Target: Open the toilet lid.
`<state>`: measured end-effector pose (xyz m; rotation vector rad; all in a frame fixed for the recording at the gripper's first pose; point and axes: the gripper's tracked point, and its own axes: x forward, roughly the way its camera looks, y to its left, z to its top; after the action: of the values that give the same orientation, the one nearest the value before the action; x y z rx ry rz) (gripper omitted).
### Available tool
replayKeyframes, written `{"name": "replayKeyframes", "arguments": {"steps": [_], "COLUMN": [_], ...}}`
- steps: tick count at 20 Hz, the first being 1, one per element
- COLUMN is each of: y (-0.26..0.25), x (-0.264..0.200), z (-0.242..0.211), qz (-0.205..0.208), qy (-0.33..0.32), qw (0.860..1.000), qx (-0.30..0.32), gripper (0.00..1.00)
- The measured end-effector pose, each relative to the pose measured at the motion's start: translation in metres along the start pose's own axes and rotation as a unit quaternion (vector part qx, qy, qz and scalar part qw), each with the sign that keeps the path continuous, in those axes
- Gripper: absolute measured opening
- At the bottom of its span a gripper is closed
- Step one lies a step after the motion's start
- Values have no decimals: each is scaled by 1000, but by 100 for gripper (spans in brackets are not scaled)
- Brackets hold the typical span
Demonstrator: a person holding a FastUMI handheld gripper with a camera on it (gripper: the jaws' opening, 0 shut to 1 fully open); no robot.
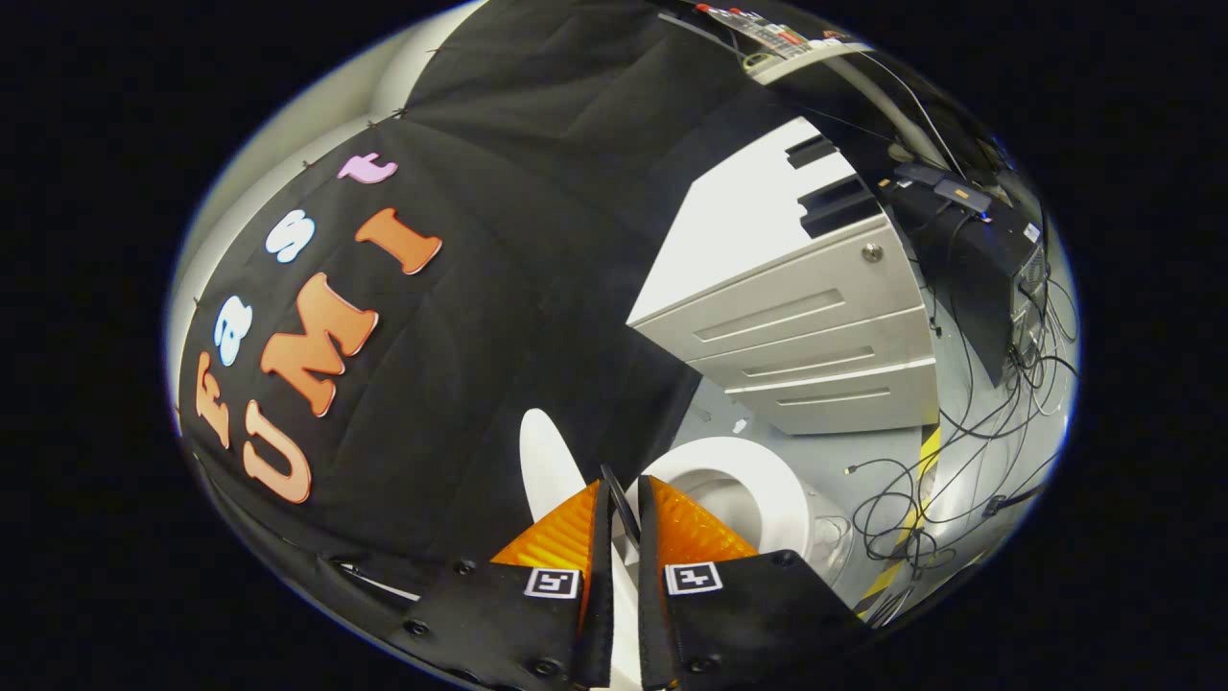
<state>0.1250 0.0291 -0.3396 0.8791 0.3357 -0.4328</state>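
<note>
One hand-held gripper (622,499) shows with its two orange fingers (566,537) drawn close together, only a narrow slot between them. In that slot stands the thin edge of the one toilet lid (547,461), raised upright; its white face rises just beyond the left finger, against the black cloth wall (499,317). Both fingers appear to press on the lid's edge, though the contact itself is partly hidden by the fingers.

Just beyond the right finger lies one white toilet seat ring (767,480), down on the bowl (715,494); its near part is hidden behind the finger. The bowl's inside is dim and hard to make out.

Beyond the toilet stands one white cabinet (796,317) with three drawer fronts and a single round lock. Right of it, a tangle of black cables (959,461) lies on the floor (835,456), too many to count, beside one yellow-and-black striped tape line (911,518).
</note>
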Motion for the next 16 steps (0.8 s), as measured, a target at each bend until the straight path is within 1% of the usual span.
{"name": "replayKeyframes", "arguments": {"steps": [2,6,11,16], "y": [25,66,103,137], "x": [-15,-37,-60,-83], "z": [-5,-16,-31,-48], "qz": [14,28,43,68], "qy": [-4,-13,-25,-33], "qw": [999,995,983,973], "qx": [-31,-90,-178,-219], "gripper": [18,16,12,12]}}
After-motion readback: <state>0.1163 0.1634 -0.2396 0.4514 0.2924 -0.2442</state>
